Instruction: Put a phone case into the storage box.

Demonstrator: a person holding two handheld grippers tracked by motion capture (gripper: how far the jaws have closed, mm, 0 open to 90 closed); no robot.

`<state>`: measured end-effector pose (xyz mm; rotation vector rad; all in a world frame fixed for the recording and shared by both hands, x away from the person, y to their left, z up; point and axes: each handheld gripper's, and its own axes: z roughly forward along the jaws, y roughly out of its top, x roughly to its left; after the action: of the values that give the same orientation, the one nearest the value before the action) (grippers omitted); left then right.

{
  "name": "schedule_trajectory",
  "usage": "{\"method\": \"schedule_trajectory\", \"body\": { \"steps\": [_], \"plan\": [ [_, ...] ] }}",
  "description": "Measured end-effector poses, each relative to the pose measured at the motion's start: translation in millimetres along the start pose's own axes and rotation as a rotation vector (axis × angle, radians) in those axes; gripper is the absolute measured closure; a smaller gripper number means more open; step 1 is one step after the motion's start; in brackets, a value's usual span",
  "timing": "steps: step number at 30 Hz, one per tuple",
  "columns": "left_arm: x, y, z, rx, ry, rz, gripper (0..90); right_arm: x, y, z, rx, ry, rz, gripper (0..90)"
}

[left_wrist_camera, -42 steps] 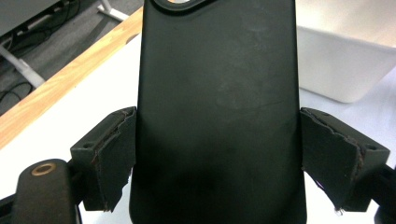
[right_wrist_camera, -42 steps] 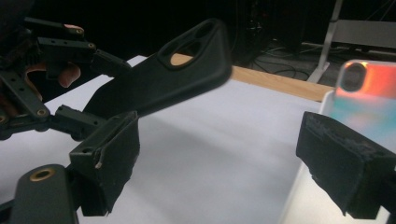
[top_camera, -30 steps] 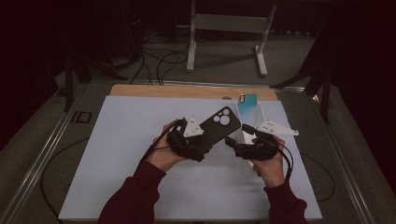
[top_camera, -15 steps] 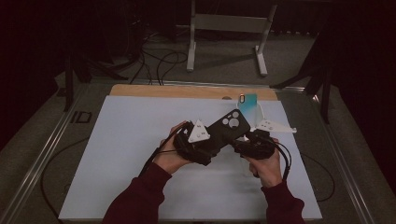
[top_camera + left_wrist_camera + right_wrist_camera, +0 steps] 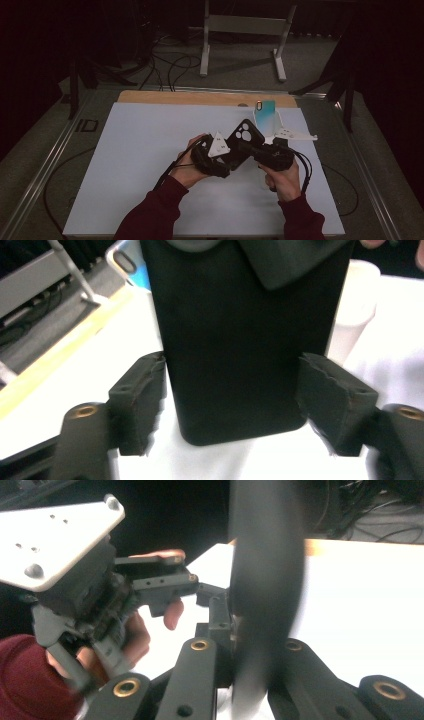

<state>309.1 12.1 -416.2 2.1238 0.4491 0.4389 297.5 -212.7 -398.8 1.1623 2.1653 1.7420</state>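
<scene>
A black phone case (image 5: 245,136) is held up over the white mat, between both grippers. In the left gripper view its lower end (image 5: 240,340) sits between the pads of my left gripper (image 5: 232,405), which have just closed further onto its two long edges. My left gripper (image 5: 236,154) comes in from the left in the high view, with its grey plate (image 5: 218,145) on top. My right gripper (image 5: 252,149) reaches in from the right. In the right gripper view the case (image 5: 265,580) is edge-on and blurred. My right gripper (image 5: 250,650) has just closed on it.
A light blue phone-shaped item (image 5: 265,116) leans on a white stand (image 5: 295,135) at the mat's far right. The white mat (image 5: 125,165) has a wooden strip (image 5: 175,97) along its far edge. A metal frame (image 5: 240,25) and cables lie on the floor beyond.
The black case has tipped from leaning right to pointing up between the hands. The right gripper has closed onto it, and both hands have drawn close together.
</scene>
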Motion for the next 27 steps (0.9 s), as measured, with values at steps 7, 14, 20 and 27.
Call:
{"method": "schedule_trajectory", "body": {
  "steps": [7,14,20,27],
  "plan": [
    [5.3,-2.6,-1.4,0.008,-0.022,-0.031,17.3,-0.7,1.3,-3.6,-0.005,-0.002,-0.018,86.2],
    [13.7,-4.5,-4.8,-0.005,-0.084,-0.08,13.5,-0.8,2.6,-8.5,-0.016,0.031,-0.038,86.2],
    [18.8,-6.7,-5.3,-0.019,-0.184,-0.115,14.6,-2.6,4.4,-12.5,-0.018,0.096,-0.04,86.2],
    [15.4,-7.4,-2.9,-0.021,-0.257,-0.097,19.4,2.5,4.7,-10.7,0.01,0.167,-0.087,86.3]
  ]
}}
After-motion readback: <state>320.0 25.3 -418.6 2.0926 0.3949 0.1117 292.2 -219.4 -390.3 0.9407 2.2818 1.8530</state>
